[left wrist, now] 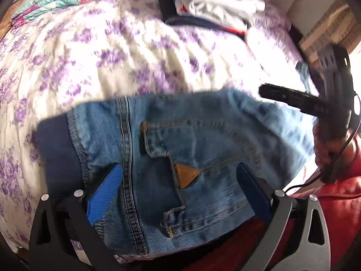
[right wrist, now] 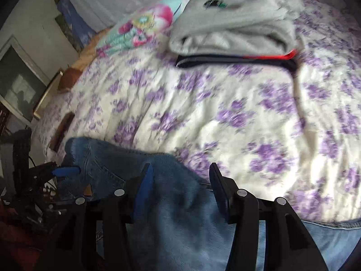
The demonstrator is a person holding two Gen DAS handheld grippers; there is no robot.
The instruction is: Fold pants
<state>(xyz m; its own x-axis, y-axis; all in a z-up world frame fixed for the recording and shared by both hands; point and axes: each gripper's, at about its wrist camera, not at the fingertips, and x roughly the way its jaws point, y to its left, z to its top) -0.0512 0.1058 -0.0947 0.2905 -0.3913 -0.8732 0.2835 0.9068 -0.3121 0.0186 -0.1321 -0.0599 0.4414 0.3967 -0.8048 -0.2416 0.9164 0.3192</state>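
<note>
Blue denim pants lie at the near edge of the bed, back pocket with a tan patch facing up, dark waistband at the left. My left gripper is open, its blue pads spread over the pocket area just above the cloth. The right gripper shows at the right of the left wrist view, over the pants' right end. In the right wrist view the right gripper is open over the denim, nothing between its fingers. The left gripper shows at the left of that view.
The bed has a white quilt with purple flowers. A stack of folded clothes, grey on top of dark and red ones, sits at the far side. A flowered pillow lies beside it. A red cushion is at the near right.
</note>
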